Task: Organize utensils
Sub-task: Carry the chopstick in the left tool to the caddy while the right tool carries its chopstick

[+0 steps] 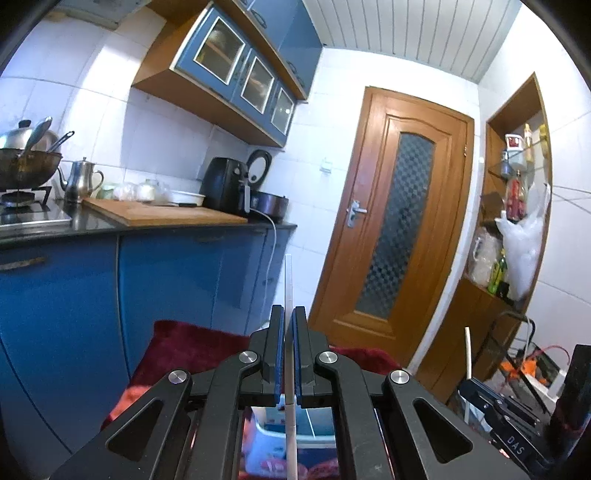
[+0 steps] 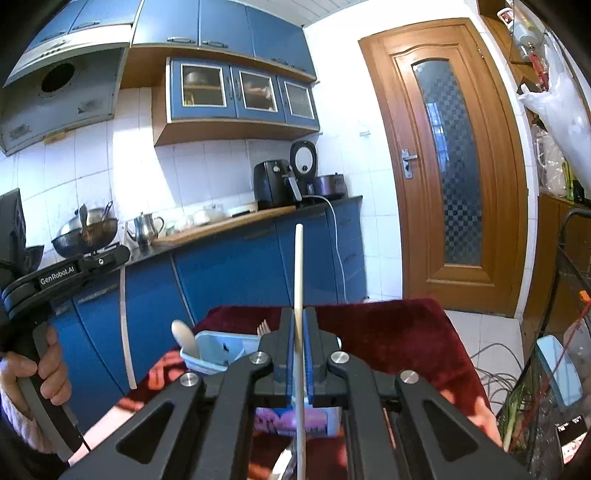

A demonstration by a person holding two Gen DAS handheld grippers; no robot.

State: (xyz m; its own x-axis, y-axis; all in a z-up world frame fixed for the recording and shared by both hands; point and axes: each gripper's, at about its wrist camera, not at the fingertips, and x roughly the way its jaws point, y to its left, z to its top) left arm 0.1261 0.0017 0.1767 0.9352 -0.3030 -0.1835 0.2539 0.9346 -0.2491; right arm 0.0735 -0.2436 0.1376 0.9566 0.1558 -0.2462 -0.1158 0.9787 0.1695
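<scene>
Bright daylight patches on the tiled wall [image 2: 92, 155]; strong fisheye bending, dark vignetted corners; sharp focus.

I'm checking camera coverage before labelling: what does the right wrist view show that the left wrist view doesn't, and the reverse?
Only the right wrist view shows the range hood, the spoon standing in the blue utensil container, and the person's left hand gripping the left hand-held gripper's handle.

Only the left wrist view shows the white ceiling panels and the shelf niche's lower shelves.

Both show the wooden door, counter, wok, kettle, air fryer, red cloth, and each hand-held gripper shut on a white chopstick: left, right.
</scene>
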